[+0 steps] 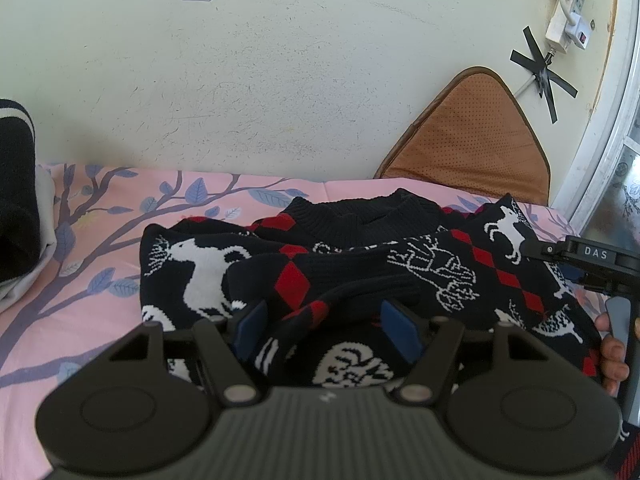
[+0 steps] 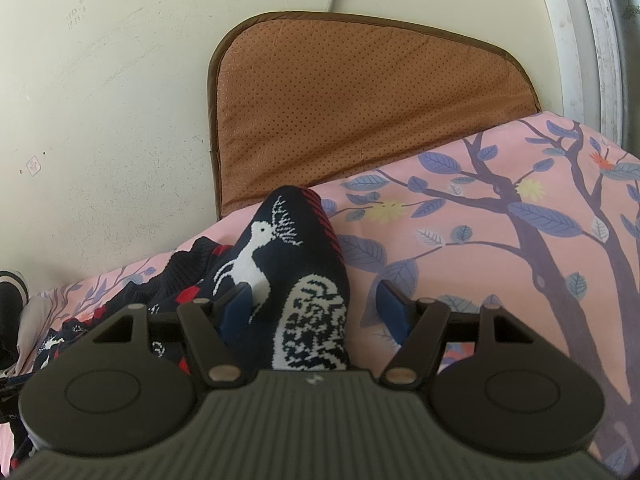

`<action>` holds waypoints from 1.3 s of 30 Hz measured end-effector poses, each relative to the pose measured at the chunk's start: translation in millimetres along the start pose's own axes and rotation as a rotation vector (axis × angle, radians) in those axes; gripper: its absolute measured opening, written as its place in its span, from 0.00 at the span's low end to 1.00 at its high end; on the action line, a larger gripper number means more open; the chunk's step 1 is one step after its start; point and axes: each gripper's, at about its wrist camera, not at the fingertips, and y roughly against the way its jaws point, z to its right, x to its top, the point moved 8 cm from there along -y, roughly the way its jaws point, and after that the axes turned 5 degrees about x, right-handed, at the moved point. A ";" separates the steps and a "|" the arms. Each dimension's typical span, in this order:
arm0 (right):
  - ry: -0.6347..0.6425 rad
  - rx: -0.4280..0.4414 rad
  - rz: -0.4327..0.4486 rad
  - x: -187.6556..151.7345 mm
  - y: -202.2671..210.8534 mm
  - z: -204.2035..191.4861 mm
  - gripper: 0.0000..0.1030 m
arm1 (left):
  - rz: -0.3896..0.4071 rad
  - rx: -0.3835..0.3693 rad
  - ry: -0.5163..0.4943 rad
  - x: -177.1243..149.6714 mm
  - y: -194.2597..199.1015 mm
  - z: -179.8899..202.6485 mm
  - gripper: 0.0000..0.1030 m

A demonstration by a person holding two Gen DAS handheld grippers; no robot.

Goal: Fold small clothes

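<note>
A small dark navy knit sweater [image 1: 360, 264] with white deer and red diamonds lies rumpled on the pink bed sheet [image 1: 100, 280]. My left gripper [image 1: 326, 326] is open, its blue pads [image 1: 250, 326] standing on either side of a raised fold of the sweater's near part. In the right wrist view a sleeve or edge of the same sweater [image 2: 288, 280] stands up between the blue pads [image 2: 236, 312] of my right gripper [image 2: 316, 312], which is open around it. The right gripper's body [image 1: 596, 264] shows at the right edge of the left wrist view.
A brown perforated cushion [image 2: 360, 112] leans on the cream wall [image 1: 280, 80] behind the bed. A folded black and grey garment [image 1: 20, 200] lies at the left edge. A power strip [image 1: 568, 20] and black tape are on the wall at right, by a white frame [image 1: 600, 140].
</note>
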 end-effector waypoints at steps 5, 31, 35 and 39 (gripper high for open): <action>0.000 0.002 -0.001 0.2 0.1 0.2 0.69 | 0.000 0.000 0.000 0.0 -0.1 0.3 0.63; -0.002 -0.003 0.002 1.0 1.3 0.3 0.71 | 0.052 0.028 0.033 6.0 8.4 -7.6 0.84; -0.003 -0.002 0.002 0.9 0.4 -0.2 0.71 | 0.057 0.037 0.065 8.7 9.0 -15.3 0.85; -0.003 -0.001 0.002 0.9 0.8 0.2 0.72 | 0.033 0.033 0.092 8.1 4.6 -21.7 0.85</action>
